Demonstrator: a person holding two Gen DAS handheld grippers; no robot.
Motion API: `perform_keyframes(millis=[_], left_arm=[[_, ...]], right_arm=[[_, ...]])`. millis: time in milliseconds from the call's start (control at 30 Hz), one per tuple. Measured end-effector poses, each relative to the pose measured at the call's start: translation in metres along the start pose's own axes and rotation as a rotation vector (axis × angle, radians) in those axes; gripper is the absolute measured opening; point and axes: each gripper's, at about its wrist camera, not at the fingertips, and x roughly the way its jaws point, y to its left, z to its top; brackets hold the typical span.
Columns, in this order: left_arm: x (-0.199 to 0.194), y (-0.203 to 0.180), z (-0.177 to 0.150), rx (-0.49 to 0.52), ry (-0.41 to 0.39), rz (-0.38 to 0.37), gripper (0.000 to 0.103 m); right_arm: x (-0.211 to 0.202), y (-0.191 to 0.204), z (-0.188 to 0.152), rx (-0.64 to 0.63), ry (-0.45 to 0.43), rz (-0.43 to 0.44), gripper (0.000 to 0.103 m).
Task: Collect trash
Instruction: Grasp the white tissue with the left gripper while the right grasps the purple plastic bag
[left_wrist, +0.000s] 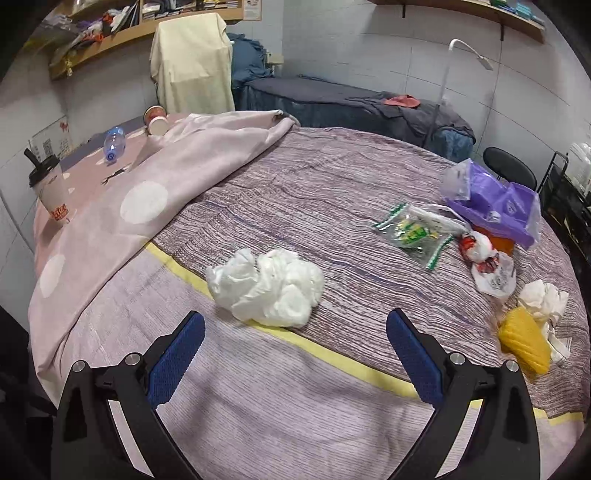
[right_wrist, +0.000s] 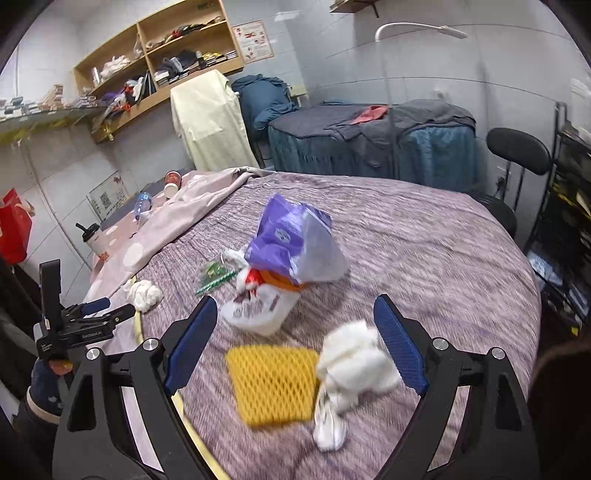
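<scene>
Trash lies on a purple striped bed (left_wrist: 332, 173). A crumpled white plastic bag (left_wrist: 267, 286) lies just ahead of my open, empty left gripper (left_wrist: 295, 332). To the right are a green-printed clear wrapper (left_wrist: 415, 232), a purple bag (left_wrist: 495, 203), a red-and-white wrapper (left_wrist: 487, 264), a white tissue wad (left_wrist: 543, 299) and yellow foam netting (left_wrist: 524, 341). My right gripper (right_wrist: 295, 325) is open and empty, just above the yellow netting (right_wrist: 273, 384) and the white tissue wad (right_wrist: 354, 363). The purple bag (right_wrist: 291, 240) and the red-and-white wrapper (right_wrist: 258, 306) lie beyond. The left gripper (right_wrist: 110, 308) shows at the left.
A pink dotted blanket (left_wrist: 147, 184) covers the bed's left side, with a lidded drink cup (left_wrist: 50, 192), a plastic bottle (left_wrist: 113, 144) and a paper cup (left_wrist: 157, 120). A second bed (right_wrist: 369, 144), a black stool (right_wrist: 517, 151), shelves (right_wrist: 155, 55) and a rack (right_wrist: 569, 229) stand around.
</scene>
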Motion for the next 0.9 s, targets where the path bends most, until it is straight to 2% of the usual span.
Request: perform_keyframes(millis=[167,233,300,333,367,400,433,533,700,900], left_arm=[[0.028,0.015,0.009,-0.032,0.066,-0.031,0.097],[0.036,0.016,0.011,-0.036,0.082,-0.047,0.097],[0.040,0.015,0.014,-0.036,0.082,-0.052,0.095],[0.042,0.014,0.015,-0.038,0.080,-0.062,0.091],[0.042,0.013,0.015,-0.041,0.079,-0.074,0.085],[0.044,0.012,0.015,-0.043,0.082,-0.079,0.072],[0.045,0.012,0.014,-0.045,0.084,-0.078,0.060],[0.045,0.013,0.012,-0.059,0.072,-0.077,0.048],[0.031,0.013,0.010,-0.079,0.033,-0.058,0.040],[-0.003,0.001,0.002,-0.076,-0.037,-0.085,0.040]], right_arm=[[0.045,-0.009,0.026,0.023,0.028,-0.044,0.084],[0.062,-0.014,0.033,0.041,0.051,-0.050,0.080],[0.078,-0.019,0.037,0.065,0.074,-0.049,0.069],[0.084,-0.020,0.038,0.069,0.085,-0.047,0.066],[0.091,-0.021,0.038,0.068,0.102,-0.044,0.056],[0.096,-0.021,0.037,0.067,0.117,-0.039,0.042],[0.098,-0.021,0.036,0.069,0.126,-0.034,0.036],[0.095,-0.019,0.029,0.062,0.117,-0.033,0.023],[0.071,-0.017,0.025,0.082,0.074,-0.015,0.020],[0.032,-0.014,0.019,0.099,0.025,0.003,0.020]])
